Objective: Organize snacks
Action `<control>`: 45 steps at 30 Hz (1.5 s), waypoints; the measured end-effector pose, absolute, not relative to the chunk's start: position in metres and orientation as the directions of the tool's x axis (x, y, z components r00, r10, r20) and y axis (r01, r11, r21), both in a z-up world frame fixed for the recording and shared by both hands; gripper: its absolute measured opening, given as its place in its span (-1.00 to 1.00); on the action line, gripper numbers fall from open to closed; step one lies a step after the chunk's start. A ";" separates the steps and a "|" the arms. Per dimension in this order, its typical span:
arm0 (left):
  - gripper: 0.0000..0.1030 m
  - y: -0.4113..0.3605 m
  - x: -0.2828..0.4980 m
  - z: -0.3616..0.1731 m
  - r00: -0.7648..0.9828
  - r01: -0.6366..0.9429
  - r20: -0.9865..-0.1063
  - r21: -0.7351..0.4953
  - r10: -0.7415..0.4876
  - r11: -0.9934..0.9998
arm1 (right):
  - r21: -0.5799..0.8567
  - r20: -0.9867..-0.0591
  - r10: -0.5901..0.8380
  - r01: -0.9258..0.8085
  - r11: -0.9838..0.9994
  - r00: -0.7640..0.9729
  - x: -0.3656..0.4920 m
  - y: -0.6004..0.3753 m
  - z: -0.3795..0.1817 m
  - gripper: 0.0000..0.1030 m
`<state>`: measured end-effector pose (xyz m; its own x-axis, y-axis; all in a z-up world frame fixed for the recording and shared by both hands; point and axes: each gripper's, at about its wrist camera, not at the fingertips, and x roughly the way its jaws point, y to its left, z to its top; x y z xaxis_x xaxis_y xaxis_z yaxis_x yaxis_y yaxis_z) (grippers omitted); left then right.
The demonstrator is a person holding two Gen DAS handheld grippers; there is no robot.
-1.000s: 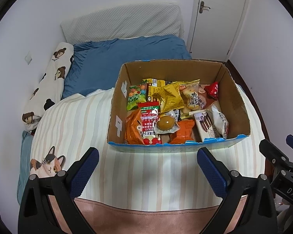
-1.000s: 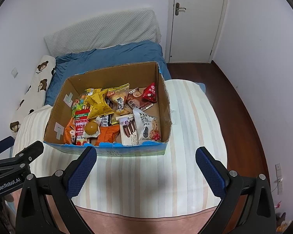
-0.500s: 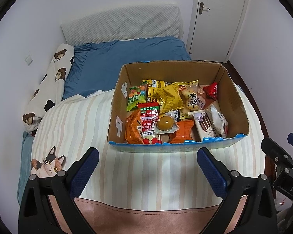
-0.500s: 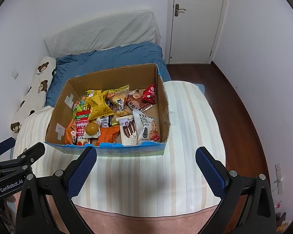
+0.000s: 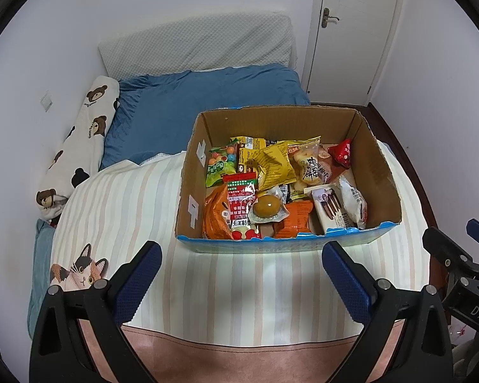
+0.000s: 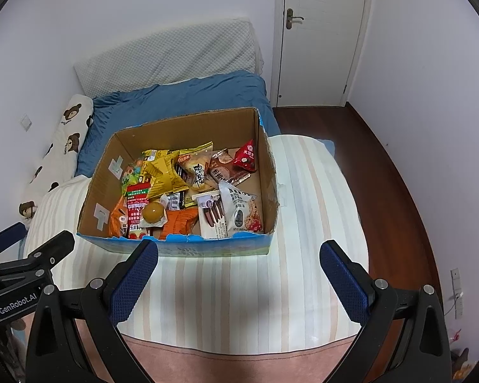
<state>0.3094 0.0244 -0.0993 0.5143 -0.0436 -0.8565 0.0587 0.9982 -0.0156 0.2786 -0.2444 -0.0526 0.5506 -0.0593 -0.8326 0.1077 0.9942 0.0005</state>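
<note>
Snacks (image 5: 271, 188) fill cardboard box (image 5: 188, 198) on striped bedspread (image 5: 239, 287), both hand-held grippers empty.

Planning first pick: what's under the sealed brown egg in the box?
The egg lies on a red-and-white packet and an orange packet. Anything deeper, and the box floor beneath, is covered.

— What sits ahead of the right gripper (image 6: 238, 274)?
— A cardboard box (image 6: 269, 172) on the striped blanket (image 6: 303, 255), full of snack packets.
— Which ones stand out?
— A red triangular packet (image 6: 246, 157) at the far right, a yellow bag (image 6: 164, 174) mid-left, a round brown snack (image 6: 152, 213) near the front.
— And the gripper?
— Fingers spread wide, empty, short of the box. The left gripper (image 6: 25, 249) shows at the lower left.
</note>
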 end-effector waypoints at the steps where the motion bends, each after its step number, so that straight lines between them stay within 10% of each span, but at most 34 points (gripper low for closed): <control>1: 1.00 0.025 0.309 -0.099 0.515 0.058 -0.856 -0.017 -0.045 0.998 | -0.002 -0.832 -0.061 0.108 0.994 0.552 0.278 -0.244 -0.052 1.00; 45: 1.00 0.020 0.303 -0.092 0.530 0.081 -0.845 -0.034 -0.072 0.996 | -0.005 -0.819 -0.063 0.104 0.995 0.570 0.269 -0.245 -0.040 1.00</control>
